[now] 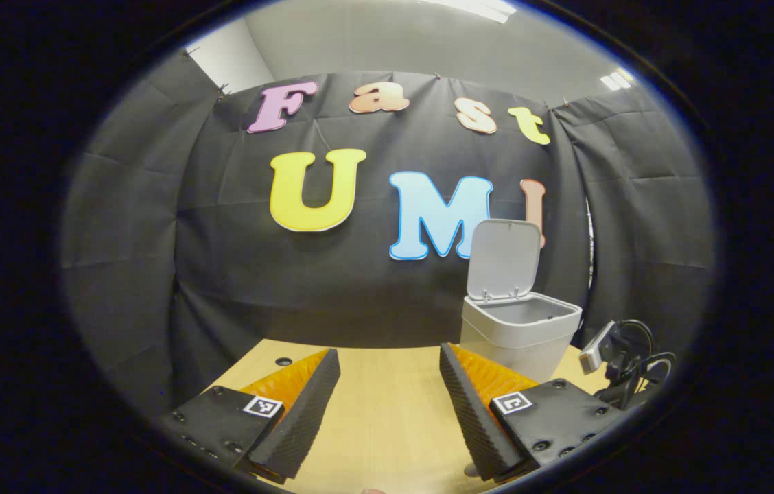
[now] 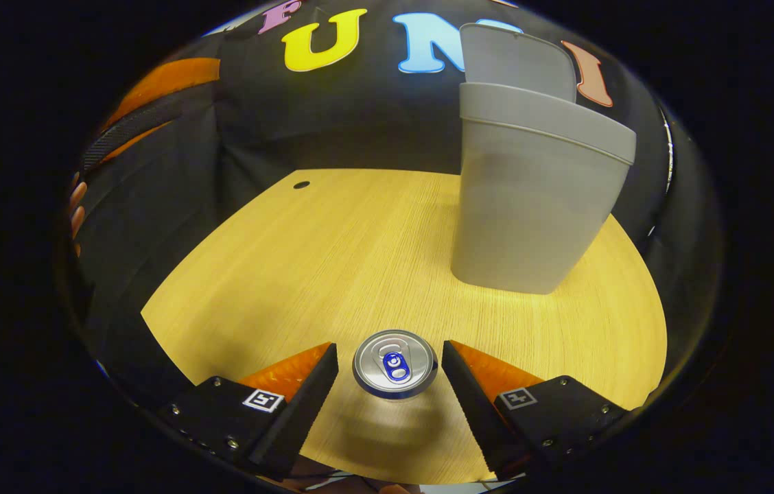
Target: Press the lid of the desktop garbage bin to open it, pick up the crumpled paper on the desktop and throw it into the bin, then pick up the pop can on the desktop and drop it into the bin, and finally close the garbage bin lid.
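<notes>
Two views, one pale wooden counter [image 2: 291, 274]. Grey plastic desktop bin [image 2: 531, 199] standing upright toward the far right, lid [image 1: 503, 259] raised, well beyond the silver pop can with blue tab [image 2: 395, 363]. Small camera on a black cabled stand [image 1: 617, 357] just right of the bin. Right gripper [image 2: 390, 374] spread wide, can upright between its fingers [image 2: 311, 391], apparently untouched. Left gripper [image 1: 390, 405] also spread, grasping nothing, above bare counter.
</notes>
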Tool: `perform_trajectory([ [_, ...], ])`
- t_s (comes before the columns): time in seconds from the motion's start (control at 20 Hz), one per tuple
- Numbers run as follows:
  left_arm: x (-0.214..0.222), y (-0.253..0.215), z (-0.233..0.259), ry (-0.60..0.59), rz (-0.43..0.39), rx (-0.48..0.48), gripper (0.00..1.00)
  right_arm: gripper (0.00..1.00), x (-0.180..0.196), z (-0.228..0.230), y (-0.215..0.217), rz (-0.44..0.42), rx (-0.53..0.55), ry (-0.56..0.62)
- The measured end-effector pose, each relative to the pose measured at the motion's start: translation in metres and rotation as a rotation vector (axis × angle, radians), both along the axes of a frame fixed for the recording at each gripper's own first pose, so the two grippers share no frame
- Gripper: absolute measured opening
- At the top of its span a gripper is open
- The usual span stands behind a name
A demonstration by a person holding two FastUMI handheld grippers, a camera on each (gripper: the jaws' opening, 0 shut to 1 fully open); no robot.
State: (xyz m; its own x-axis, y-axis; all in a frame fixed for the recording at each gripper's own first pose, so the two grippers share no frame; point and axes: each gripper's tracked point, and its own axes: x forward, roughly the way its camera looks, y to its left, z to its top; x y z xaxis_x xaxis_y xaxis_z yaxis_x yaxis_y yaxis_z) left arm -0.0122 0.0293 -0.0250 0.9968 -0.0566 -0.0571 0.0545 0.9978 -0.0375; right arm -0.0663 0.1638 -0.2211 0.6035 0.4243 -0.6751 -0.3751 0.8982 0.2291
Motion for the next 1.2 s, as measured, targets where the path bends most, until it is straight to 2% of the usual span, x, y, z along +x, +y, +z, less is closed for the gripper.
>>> perform_trajectory([
  [0.15,-0.001,0.002,-0.001,0.002,0.023,0.003,0.95,0.98,-0.001,-0.010,0.002,0.034,-0.019,0.028],
  [0.45,-0.001,-0.005,-0.005,0.011,0.040,-0.002,0.95,0.98,0.002,-0.017,-0.001,0.049,-0.025,0.042],
  [0.55,0.000,-0.007,-0.006,0.014,0.038,0.005,0.95,0.87,0.003,-0.016,-0.001,0.056,-0.025,0.045],
  [0.7,0.002,-0.011,-0.006,0.014,0.032,0.013,0.96,0.85,0.003,-0.015,-0.004,0.056,-0.020,0.047],
  [0.9,0.003,-0.014,-0.008,0.014,0.030,0.026,0.95,0.84,0.007,-0.002,-0.013,0.014,0.030,0.018],
  [1.2,0.006,-0.018,-0.013,0.028,0.025,0.023,0.95,0.84,0.017,0.044,-0.034,-0.067,0.144,-0.052],
])
